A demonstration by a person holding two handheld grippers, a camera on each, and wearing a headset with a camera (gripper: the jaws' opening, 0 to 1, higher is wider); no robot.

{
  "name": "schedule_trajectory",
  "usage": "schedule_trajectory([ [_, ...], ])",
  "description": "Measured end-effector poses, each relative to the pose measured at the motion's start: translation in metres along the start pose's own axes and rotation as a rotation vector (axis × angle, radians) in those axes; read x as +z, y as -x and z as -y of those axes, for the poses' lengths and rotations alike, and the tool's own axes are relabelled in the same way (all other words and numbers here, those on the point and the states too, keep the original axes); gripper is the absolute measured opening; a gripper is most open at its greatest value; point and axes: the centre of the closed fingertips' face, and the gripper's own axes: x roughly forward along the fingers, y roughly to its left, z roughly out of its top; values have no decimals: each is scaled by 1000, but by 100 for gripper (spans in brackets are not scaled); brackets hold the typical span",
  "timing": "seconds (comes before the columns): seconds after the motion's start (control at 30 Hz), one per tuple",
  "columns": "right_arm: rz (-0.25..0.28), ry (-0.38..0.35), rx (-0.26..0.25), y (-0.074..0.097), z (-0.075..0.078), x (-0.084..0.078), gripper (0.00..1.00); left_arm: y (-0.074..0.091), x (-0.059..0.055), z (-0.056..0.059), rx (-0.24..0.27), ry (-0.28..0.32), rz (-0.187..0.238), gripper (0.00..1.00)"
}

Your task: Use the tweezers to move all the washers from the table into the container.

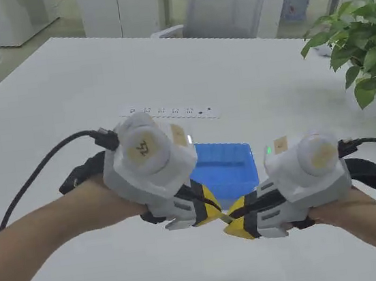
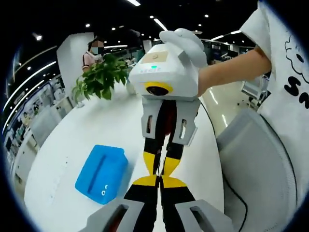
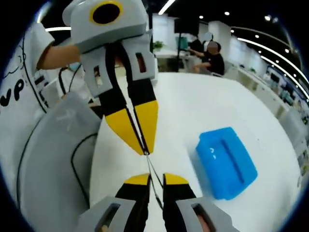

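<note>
Left claw [image 3: 146,151] pinches one end of the tweezers [image 3: 151,166], right claw [image 3: 157,181] sits close about the other, grip I cannot tell, near the blue container [image 1: 230,173] on the bench [image 1: 65,94]; risk: either claw letting go early drops them.

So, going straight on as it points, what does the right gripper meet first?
The left gripper, tip to tip just ahead and pinching the thin tweezers that run between them.
</note>
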Motion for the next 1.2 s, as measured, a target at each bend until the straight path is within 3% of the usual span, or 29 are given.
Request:
schedule_trajectory([
  [0.13,-60,30,-42,-18,7,-10,5,-13,-19,-5,17,-75,-75,0],
  [0.43,-145,71,-86,-52,18,-32,5,-42,-59,-17,11,-83,-154,0],
  [0.53,-161,61,-76,-58,19,-40,5,-50,-69,-17,-2,-77,-160,0],
  [0.63,-155,27,-65,-63,16,-44,5,-57,-82,-15,-22,-135,-201,0],
  [0.73,-158,-38,-68,-66,13,-50,6,-64,-92,-13,-42,-96,-222,0],
  [0.87,-127,-67,-102,-62,12,-51,10,-67,-102,-9,-45,-137,-257,0],
  [0.97,-90,-146,-113,-51,9,-51,16,-69,-107,-10,-52,-135,-273,0],
  [1.2,144,-375,-206,4,12,-27,31,-68,-115,-9,-75,-128,-291,0],
])
